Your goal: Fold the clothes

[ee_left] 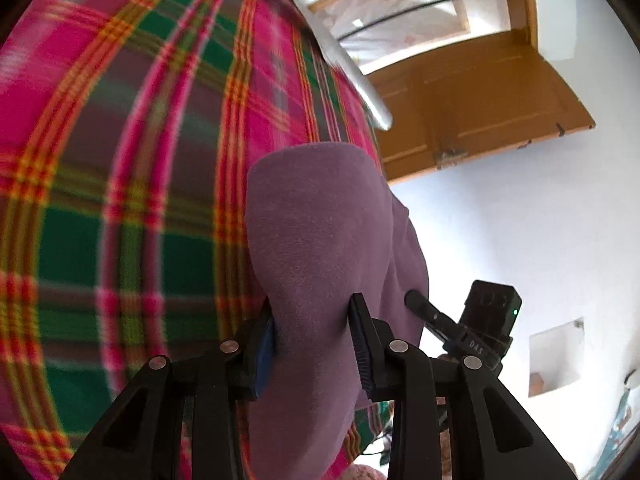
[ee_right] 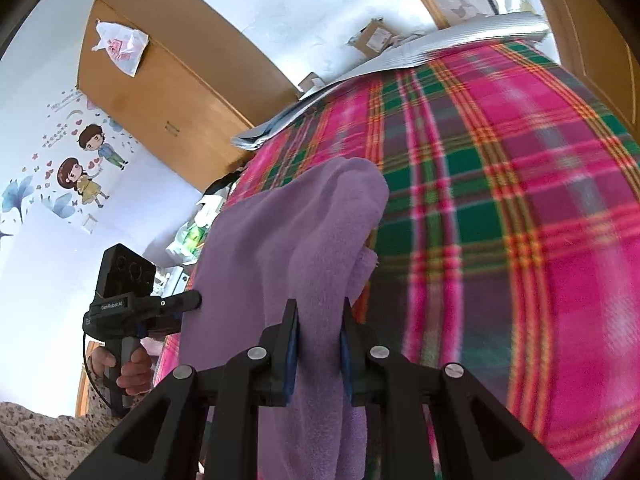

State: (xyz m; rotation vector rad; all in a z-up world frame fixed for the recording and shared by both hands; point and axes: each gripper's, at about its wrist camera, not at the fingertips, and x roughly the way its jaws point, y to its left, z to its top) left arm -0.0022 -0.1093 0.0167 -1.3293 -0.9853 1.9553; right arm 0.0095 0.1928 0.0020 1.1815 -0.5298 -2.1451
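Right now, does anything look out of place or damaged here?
Nothing stands out. The purple garment hangs bunched between the left gripper and right gripper, over the plaid blanket; no damage shows.

Bedroom surroundings
Plaid blanket (ee_right: 500,208) spreads right; wooden wardrobe (ee_right: 168,80) far left bears a plastic bag (ee_right: 120,46); cartoon wall stickers (ee_right: 80,168) below.

Purple fleece garment (ee_left: 320,232) lies on pink-green plaid blanket (ee_left: 120,160).
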